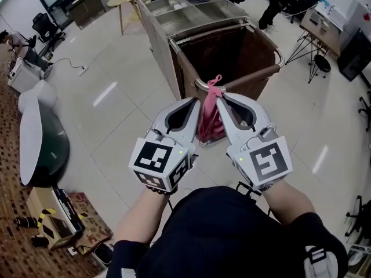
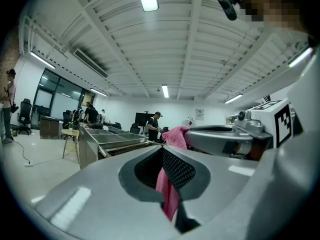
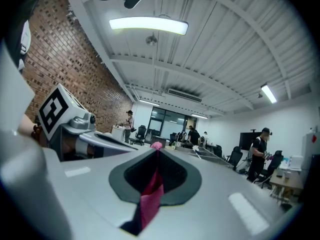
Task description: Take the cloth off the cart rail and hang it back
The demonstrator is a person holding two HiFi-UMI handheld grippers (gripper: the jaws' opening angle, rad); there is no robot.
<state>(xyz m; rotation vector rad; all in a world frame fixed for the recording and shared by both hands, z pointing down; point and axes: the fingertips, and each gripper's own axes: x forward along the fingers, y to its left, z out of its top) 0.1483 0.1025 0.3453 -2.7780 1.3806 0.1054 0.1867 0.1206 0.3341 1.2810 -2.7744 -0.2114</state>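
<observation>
Right under the camera you've got the two marker cubes [image 1: 159,164]. Ahead of them, the left gripper [image 1: 197,102] and right gripper [image 1: 221,96] come nose to nose. Both are clamped on the pink cloth [image 1: 207,123]: each gripper view shows a pink fold pinched between its jaws.

The cloth is bunched between the two tips, most of it dangling below them. Its top tuft sits just beyond the tips, right by the cart rail [image 1: 200,86]. Can't tell if it's touching the rail or not.

What I'd watch for:
- Your two grips are nearly touching, so the cloth is one wad. Draped like that it'll probably sit lopsided and slide off the rail.
- Each pinch looks like a thin fold, so a tug against the rail could pull it free.
- If it slips forward of your tips, it lands in the brown bag [image 1: 232,54].

No brand or text I can read, only the black-and-white marker squares. The wall notice in the left gripper view is too small.
</observation>
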